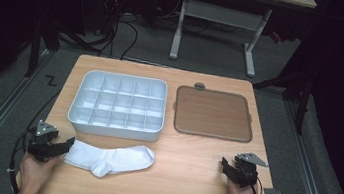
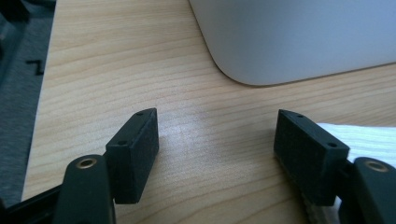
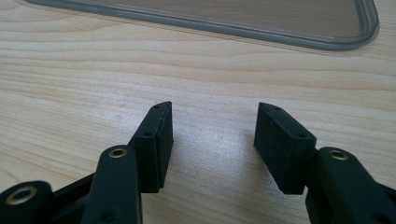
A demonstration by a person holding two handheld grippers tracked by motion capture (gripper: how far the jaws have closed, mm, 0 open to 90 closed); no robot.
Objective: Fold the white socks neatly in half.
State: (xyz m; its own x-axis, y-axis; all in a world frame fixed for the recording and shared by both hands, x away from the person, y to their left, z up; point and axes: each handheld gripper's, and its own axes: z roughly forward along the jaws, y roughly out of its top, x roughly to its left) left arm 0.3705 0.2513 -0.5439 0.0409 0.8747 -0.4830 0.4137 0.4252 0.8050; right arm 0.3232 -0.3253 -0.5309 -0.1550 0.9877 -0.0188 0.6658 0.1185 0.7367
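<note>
High view first: I take the white sock (image 1: 111, 158) as my landmark, lying flat and unrolled on the wooden bench (image 1: 189, 180), just in front of the white compartment tray (image 1: 117, 105), whose cells all look bare. My left gripper (image 1: 69, 145) sits at the sock's cuff end, at its left edge. Through the left gripper view, its jaws stand spread with only bench between them, and the outer side of one pad (image 2: 306, 151) lies against the ribbed sock fabric (image 2: 369, 140), which is not between the pads. My right gripper (image 1: 225, 165) rests well to the right of the sock, in front of the brown lid (image 1: 213, 113) that lies flat beside the tray; the right gripper view shows its jaws apart over bare wood, holding nothing. By my reading, the work on the sock has hardly begun: it is not gripped, folded or moved into the tray. Still ahead are closing on the cuff, bringing the right gripper across to the toe end, and whatever folding or stowing follows.
</note>
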